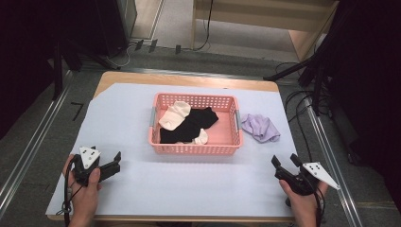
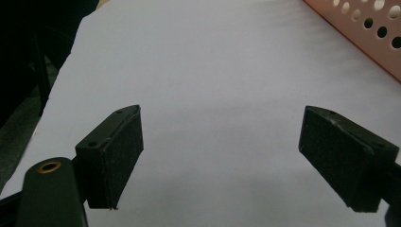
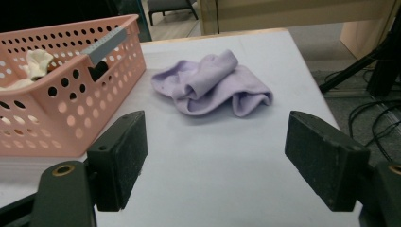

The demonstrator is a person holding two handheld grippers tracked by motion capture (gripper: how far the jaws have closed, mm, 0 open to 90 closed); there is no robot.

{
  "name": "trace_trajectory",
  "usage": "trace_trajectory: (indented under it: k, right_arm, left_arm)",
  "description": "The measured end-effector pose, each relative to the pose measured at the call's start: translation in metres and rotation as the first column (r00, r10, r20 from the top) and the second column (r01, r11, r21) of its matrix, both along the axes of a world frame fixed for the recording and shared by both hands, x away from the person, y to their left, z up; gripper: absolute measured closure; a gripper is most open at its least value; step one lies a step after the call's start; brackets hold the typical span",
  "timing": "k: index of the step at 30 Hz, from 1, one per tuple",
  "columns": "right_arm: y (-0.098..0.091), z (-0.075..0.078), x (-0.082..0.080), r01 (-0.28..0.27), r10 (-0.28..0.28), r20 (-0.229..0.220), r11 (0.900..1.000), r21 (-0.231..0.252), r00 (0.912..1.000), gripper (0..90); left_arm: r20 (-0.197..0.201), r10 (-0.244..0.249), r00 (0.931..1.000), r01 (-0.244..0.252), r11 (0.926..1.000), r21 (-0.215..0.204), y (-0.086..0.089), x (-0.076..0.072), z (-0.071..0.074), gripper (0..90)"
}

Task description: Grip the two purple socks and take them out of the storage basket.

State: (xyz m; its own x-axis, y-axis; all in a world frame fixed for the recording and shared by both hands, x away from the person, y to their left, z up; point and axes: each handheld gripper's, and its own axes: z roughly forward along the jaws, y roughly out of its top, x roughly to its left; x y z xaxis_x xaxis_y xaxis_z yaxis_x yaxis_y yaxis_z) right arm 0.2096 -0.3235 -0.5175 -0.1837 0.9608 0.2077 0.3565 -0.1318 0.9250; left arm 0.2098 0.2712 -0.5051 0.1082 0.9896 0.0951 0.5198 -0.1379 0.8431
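Note:
A pink perforated basket (image 1: 194,147) stands in the middle of the table, with a cream sock (image 1: 175,114), a black sock (image 1: 191,125) and a smaller cream piece (image 1: 201,137) inside. A crumpled lilac sock (image 1: 261,127) lies just right of the basket, also seen ahead in the right gripper view (image 3: 215,85). My left gripper (image 1: 118,161) rests near the front left, open and empty (image 2: 222,156). My right gripper (image 1: 285,161) sits at the front right, open and empty (image 3: 215,161), pointing toward the lilac sock some way off.
A white sheet (image 1: 198,179) covers the wooden table. The basket's wall (image 3: 61,109) rises at the left of the right gripper view, and its corner (image 2: 373,33) shows in the left gripper view. Cables (image 1: 302,113) and dark stands lie off the table's right edge.

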Motion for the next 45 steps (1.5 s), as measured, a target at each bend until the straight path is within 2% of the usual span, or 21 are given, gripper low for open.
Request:
trace_trajectory:
  k: [4, 8, 11, 12, 14, 16, 19, 22, 26, 33, 45]
  right_arm:
    - [-0.008, -0.003, -0.010, 0.017, -0.017, -0.007, 0.9999, -0.002, 0.9998, 22.1]
    - [-0.017, -0.007, -0.023, 0.035, -0.035, -0.012, 0.9992, -0.022, 0.9993, 22.1]
    - [-0.021, -0.010, -0.029, 0.048, -0.048, -0.015, 0.9986, -0.024, 0.9987, 21.6]
    - [-0.023, -0.010, -0.032, 0.054, -0.054, 0.001, 0.9986, 0.001, 0.9986, 21.0]
    - [-0.025, -0.011, -0.033, 0.070, -0.070, 0.011, 0.9975, 0.011, 0.9975, 21.8]
    - [-0.023, -0.011, -0.034, 0.064, -0.064, 0.003, 0.9979, 0.010, 0.9980, 22.2]
    - [-0.019, -0.011, -0.031, 0.037, -0.037, -0.005, 0.9985, -0.040, 0.9993, 26.3]
    - [-0.017, -0.011, -0.029, 0.034, -0.035, -0.029, 0.9978, -0.056, 0.9989, 28.1]
    - [-0.016, -0.011, -0.029, 0.018, -0.020, -0.027, 0.9970, -0.076, 0.9994, 26.6]
    - [-0.020, -0.012, -0.029, 0.003, -0.003, -0.025, 0.9998, -0.021, 0.9997, 19.4]
    - [-0.021, -0.012, -0.029, -0.001, 0.000, -0.022, 0.9998, -0.022, 0.9998, 19.0]
  left_arm:
    - [0.006, 0.001, 1.0000, 0.000, 0.9999, -0.011, 0.001, 0.000, 0.000, 15.4]
    - [0.007, 0.002, 1.0000, -0.002, 0.9990, -0.044, 0.004, 0.000, 0.000, 15.4]
    - [0.006, 0.001, 1.0000, -0.001, 0.9992, -0.039, 0.003, -0.001, 0.000, 15.4]
    - [0.008, -0.001, 1.0000, 0.001, 0.9992, -0.039, 0.003, -0.001, 0.000, 15.4]
    - [0.005, 0.002, 1.0000, -0.002, 0.9991, -0.042, 0.003, -0.001, 0.001, 15.4]
    - [0.006, -0.001, 1.0000, 0.001, 0.9991, -0.042, 0.004, 0.000, 0.001, 15.4]
    - [0.005, 0.002, 1.0000, -0.002, 0.9990, -0.044, 0.003, -0.001, 0.001, 15.4]
    - [0.004, -0.001, 1.0000, 0.001, 0.9991, -0.043, 0.003, 0.000, 0.000, 15.4]
    - [0.004, -0.003, 1.0000, 0.003, 0.9992, -0.041, 0.003, 0.000, 0.000, 15.4]
    - [0.005, -0.003, 1.0000, 0.003, 0.9993, -0.038, 0.003, 0.000, 0.000, 15.4]
    - [0.005, -0.001, 1.0000, 0.002, 0.9993, -0.037, 0.002, 0.000, 0.000, 15.4]
